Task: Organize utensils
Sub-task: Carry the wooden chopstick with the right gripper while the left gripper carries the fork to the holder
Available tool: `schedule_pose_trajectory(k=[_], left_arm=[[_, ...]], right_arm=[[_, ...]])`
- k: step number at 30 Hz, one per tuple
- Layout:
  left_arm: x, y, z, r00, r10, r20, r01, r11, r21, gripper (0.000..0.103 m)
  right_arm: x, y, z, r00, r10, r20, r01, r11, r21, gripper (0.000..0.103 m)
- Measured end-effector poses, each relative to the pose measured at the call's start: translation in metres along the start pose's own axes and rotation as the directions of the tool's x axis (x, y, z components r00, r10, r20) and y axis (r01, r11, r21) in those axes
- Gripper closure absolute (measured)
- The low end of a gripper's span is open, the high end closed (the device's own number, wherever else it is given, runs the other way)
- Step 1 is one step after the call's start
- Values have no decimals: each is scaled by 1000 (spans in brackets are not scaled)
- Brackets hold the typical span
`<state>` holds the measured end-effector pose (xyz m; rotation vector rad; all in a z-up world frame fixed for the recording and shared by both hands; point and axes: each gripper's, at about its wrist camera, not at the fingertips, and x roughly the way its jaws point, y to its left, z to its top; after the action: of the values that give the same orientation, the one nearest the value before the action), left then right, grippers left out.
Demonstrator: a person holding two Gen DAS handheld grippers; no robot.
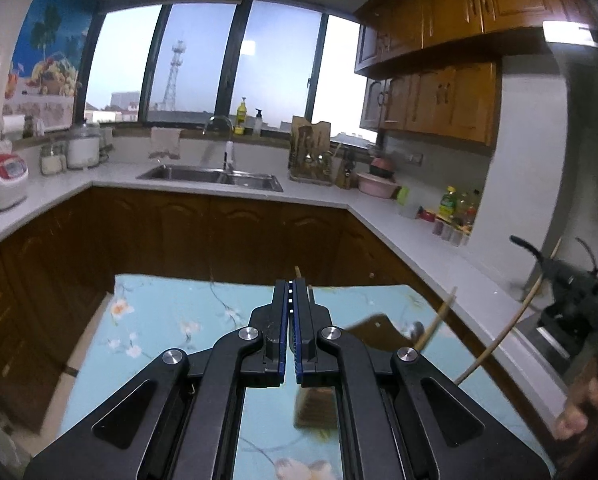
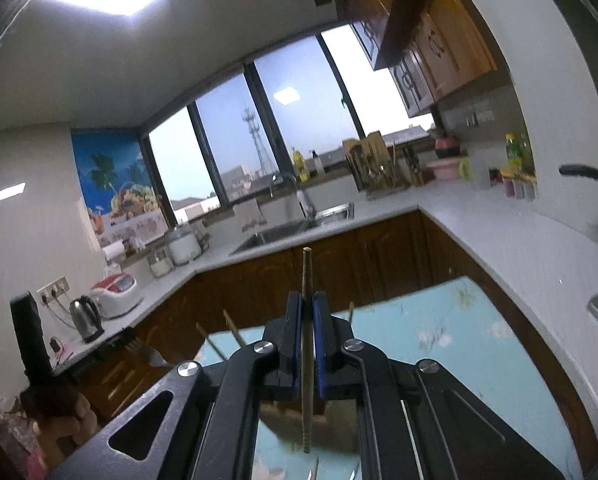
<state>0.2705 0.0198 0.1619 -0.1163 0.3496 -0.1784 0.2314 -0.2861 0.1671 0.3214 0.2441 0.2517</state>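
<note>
Here the right tongs pinch a chopstick; the left tongs sit pressed together, contents hidden.

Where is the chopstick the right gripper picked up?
In the right wrist view, the chopstick is pinched in the right gripper, sticking straight out past its tips, raised above the blue flowered table.

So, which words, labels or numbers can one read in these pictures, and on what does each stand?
No text can be read.
Labels on the bottles: too small.
Panel of the rice cooker: too small and blurred.
</note>
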Motion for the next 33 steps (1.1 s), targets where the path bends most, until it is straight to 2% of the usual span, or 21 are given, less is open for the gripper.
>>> schedule_pose_trajectory(k=[5,11,22,27,33], left_arm=[[26,-8,-1,999,44,-12,-43,998,46,102],[51,-14,-18,997,63,-52,-58,995,79,102],[85,-19,-50,986,27,-162,-15,997,75,101],[89,-24,-55,985,2,-175,13,996,86,101],[89,-31,-59,982,-8,-191,28,994,102,101]], right_arm=[[22,1,12,999,-15,41,16,1000,-7,97],[51,-1,-2,999,-39,24,40,999,-33,97],[85,-13,-49,995,-59,-82,56,998,-28,97],[92,-19,-56,990,-56,-129,55,998,-15,97],[93,-22,-58,989,-53,-141,54,999,0,97]])
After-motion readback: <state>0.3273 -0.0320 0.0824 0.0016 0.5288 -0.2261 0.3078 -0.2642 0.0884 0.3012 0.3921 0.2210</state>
